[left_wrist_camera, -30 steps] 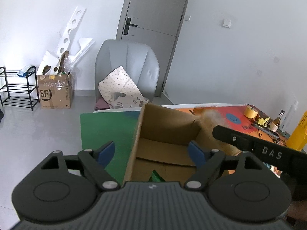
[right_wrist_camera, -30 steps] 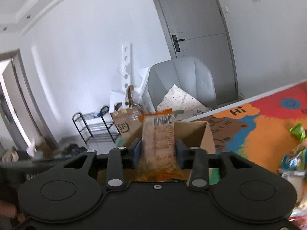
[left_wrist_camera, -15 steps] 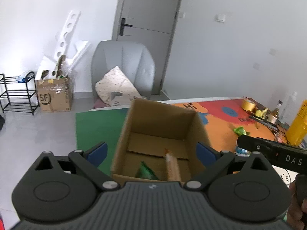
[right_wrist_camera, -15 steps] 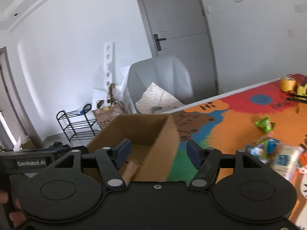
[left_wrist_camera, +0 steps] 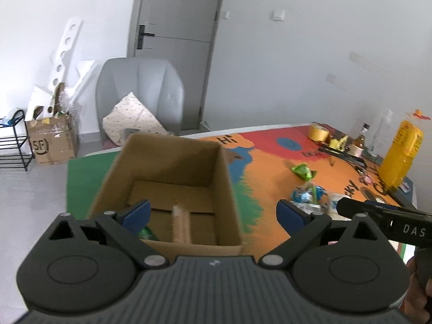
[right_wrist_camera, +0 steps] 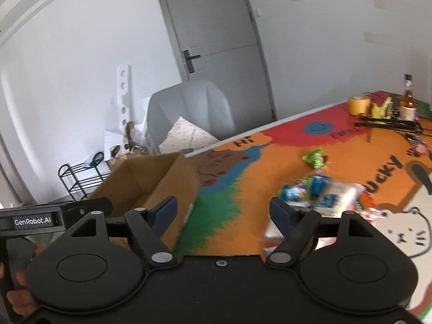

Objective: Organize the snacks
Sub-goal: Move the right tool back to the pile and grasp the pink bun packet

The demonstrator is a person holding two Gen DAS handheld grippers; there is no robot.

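Right tongs (right_wrist_camera: 222,210) empty, jaws just widened, left tongs (left_wrist_camera: 213,212) spread wide over the open cardboard box (left_wrist_camera: 167,162), orange wrapped snack bar (left_wrist_camera: 182,225) and perhaps a green packet (left_wrist_camera: 145,233) inside, loose snacks (right_wrist_camera: 313,189) on the bench (right_wrist_camera: 270,167)

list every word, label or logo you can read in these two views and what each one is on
"SF": printed on the cardboard box on the floor by the shelf.
"DAS": on the right gripper body, cut off at the frame edge.
"GenRobot.AI": white label on the left gripper body.
"Hi": on the colourful table mat.
"ucky": on the same mat, first letter hidden.
Yellow bag print, snack wrappers and bottle labels: too blurred to read.
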